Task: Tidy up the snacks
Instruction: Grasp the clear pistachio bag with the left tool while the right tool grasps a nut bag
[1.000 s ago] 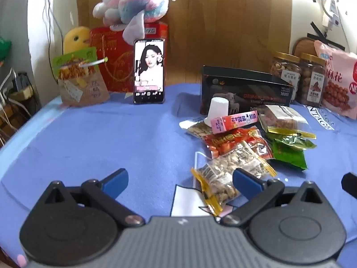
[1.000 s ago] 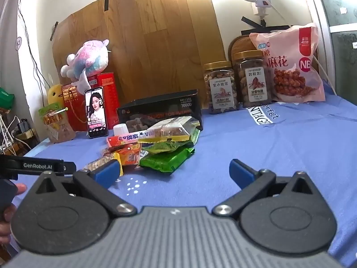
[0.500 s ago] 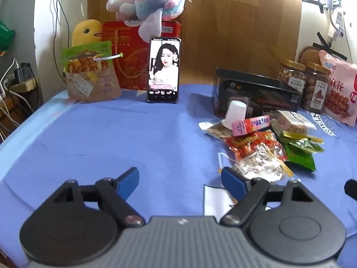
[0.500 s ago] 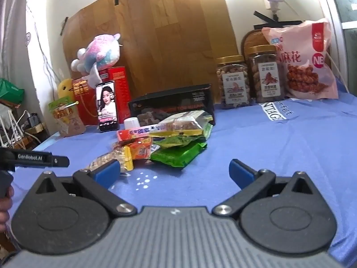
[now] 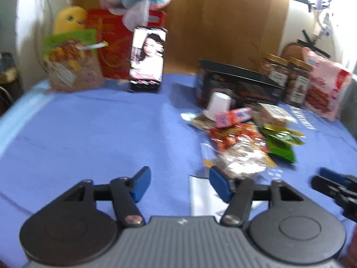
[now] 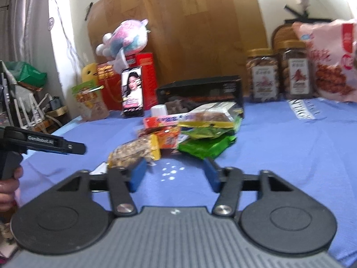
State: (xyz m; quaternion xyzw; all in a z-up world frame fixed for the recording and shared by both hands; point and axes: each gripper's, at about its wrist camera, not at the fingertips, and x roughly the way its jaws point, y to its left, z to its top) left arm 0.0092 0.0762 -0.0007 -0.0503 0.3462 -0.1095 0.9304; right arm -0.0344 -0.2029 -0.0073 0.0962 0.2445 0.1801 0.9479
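The left claw (image 5: pixel 179 182) is seen with its jaws drawn partway in, having just been closing, and nothing is caught between them: only bare blue counter (image 5: pixel 93 138) lies in the gap. The right claw (image 6: pixel 174 174) has likewise just been narrowing, and its gap too is empty, with only white specks on the cloth showing there. Compared with a moment ago, when both stood wide, both are now half-closed on air.

The snack pile (image 6: pixel 185 134) is found just ahead of both claws. A clear pack of nuts (image 6: pixel 133 151) lies just beyond the right claw's left finger, and just beyond the left claw's right finger in the left view, apparently apart from both, though blur leaves this uncertain. A green packet (image 6: pixel 207 146) sits just ahead of the right claw's right finger. Further back, a black box (image 6: pixel 200 91) stands behind the pile.

No snack has yet been gripped. The narrowing is judged to be a pre-shaping for thin packets, so a first pick-up appears to be near.
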